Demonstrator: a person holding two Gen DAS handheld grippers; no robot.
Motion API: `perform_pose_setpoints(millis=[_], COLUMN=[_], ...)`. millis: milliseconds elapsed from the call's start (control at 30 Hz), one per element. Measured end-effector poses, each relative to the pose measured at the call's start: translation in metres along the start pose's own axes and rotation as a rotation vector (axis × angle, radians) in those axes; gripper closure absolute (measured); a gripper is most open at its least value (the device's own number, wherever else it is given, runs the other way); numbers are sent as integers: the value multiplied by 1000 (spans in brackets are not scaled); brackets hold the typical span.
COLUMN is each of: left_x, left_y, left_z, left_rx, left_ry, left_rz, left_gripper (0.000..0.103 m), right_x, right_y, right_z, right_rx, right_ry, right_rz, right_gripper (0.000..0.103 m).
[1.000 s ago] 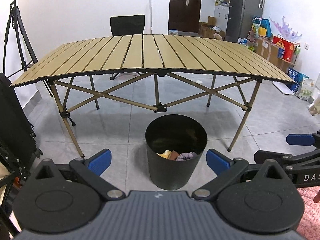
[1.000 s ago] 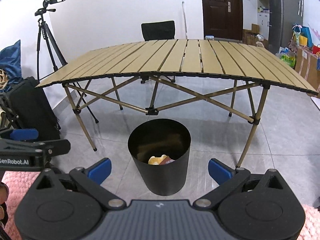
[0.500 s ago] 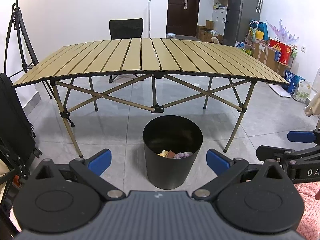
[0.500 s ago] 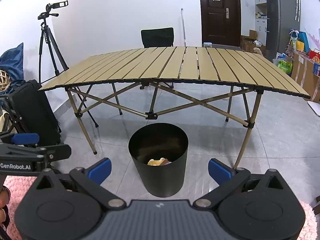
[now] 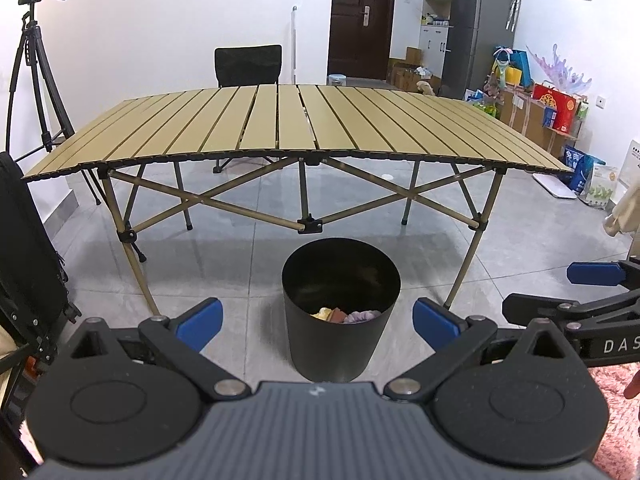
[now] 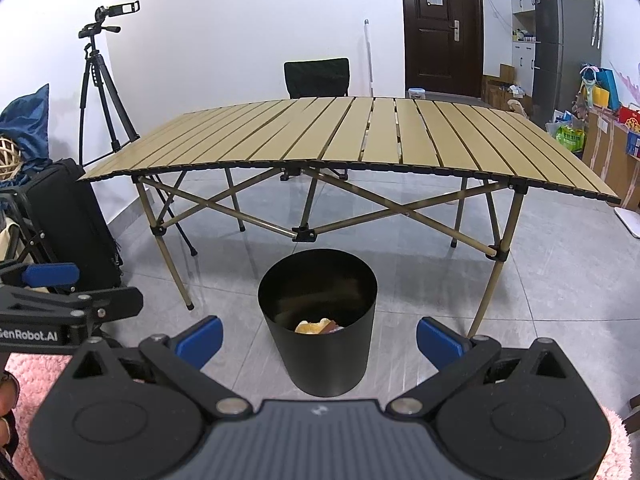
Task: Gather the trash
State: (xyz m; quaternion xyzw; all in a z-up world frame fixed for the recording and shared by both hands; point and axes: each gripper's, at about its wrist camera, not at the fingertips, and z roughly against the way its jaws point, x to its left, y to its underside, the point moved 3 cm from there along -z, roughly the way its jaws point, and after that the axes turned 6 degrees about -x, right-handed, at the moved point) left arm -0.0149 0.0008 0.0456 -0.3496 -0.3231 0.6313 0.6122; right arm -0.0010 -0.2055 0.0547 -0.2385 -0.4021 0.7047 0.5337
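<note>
Left wrist risk: we judge little can go wrong; a forward swing could tip the black trash bin [image 5: 340, 312], spilling the scraps [image 5: 345, 315].
Left wrist gripper: left gripper [image 5: 318, 320] spread wide, nothing between its blue pads [image 5: 200, 317].
Left wrist bin position: floor, just ahead of us, centred between the fingers, before the slatted folding table [image 5: 296, 128].
Right wrist risk: we could miss trash off-frame; tabletop looks bare.
Right wrist gripper: right gripper [image 6: 320, 336] spread apart, empty.
Right wrist bin position: bin [image 6: 318, 324] ahead, centred, scraps [image 6: 316, 326] inside; left gripper beside us.
</note>
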Motion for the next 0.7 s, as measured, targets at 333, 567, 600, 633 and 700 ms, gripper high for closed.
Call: perform_pose_setpoints(millis=[333, 567, 600, 633, 700], left_x=[0, -1, -2, -2, -3], left_y=[1, 1, 1, 0, 0], left_z=[1, 2, 2, 3, 3], left_rx=[7, 0, -2, -3, -6], left_ry=[10, -2, -4, -5, -5], left_rz=[7, 0, -2, -3, -1], left_gripper=[0, 0, 0, 0, 0], right_x=[1, 2, 2, 2, 2], right_y=[-1, -1, -1, -1, -1], right_z=[0, 0, -1, -1, -1], right_rx=[0, -1, -1, -1, -1], right_ry=[0, 0, 0, 0, 0], right_rz=[3, 3, 3, 3, 4], right_gripper=[0, 0, 0, 0, 0])
